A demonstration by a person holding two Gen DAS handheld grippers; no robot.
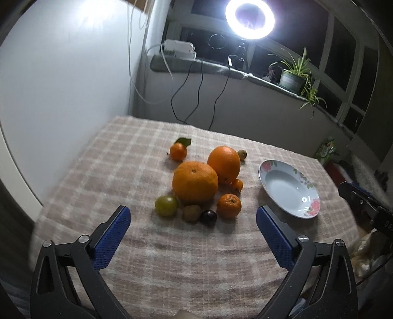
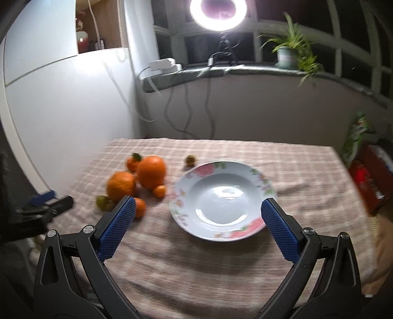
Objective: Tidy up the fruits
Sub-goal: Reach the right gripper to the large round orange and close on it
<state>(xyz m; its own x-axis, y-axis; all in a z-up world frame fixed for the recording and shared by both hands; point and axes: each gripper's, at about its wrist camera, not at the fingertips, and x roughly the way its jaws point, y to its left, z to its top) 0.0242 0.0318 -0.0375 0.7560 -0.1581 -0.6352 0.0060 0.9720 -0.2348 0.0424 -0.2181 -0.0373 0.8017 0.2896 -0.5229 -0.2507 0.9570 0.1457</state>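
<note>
A cluster of fruit lies on the checked tablecloth (image 1: pixel 147 257): two big oranges (image 1: pixel 195 181) (image 1: pixel 224 164), a mandarin (image 1: pixel 229 205), a leafed mandarin (image 1: pixel 178 151), a kumquat (image 1: pixel 237 184), a green plum (image 1: pixel 166 205), a dark plum (image 1: pixel 208 218) and brownish small fruits (image 1: pixel 191 213). An empty floral plate (image 1: pixel 275 179) sits to their right. My left gripper (image 1: pixel 193 216) hangs open just short of the cluster. My right gripper (image 2: pixel 198 208) stands open over the plate's (image 2: pixel 222 181) near rim, with the oranges (image 2: pixel 151 171) to its left. The right gripper's body (image 1: pixel 366 203) shows at the left view's right edge.
A white wall borders the table on the left. Behind it a windowsill carries a ring light (image 1: pixel 249 18), cables, a white box (image 1: pixel 178 47) and a potted plant (image 1: pixel 293 76). One small fruit (image 2: pixel 190 160) lies apart behind the plate. Red and green items (image 2: pixel 368 171) stand right of the table.
</note>
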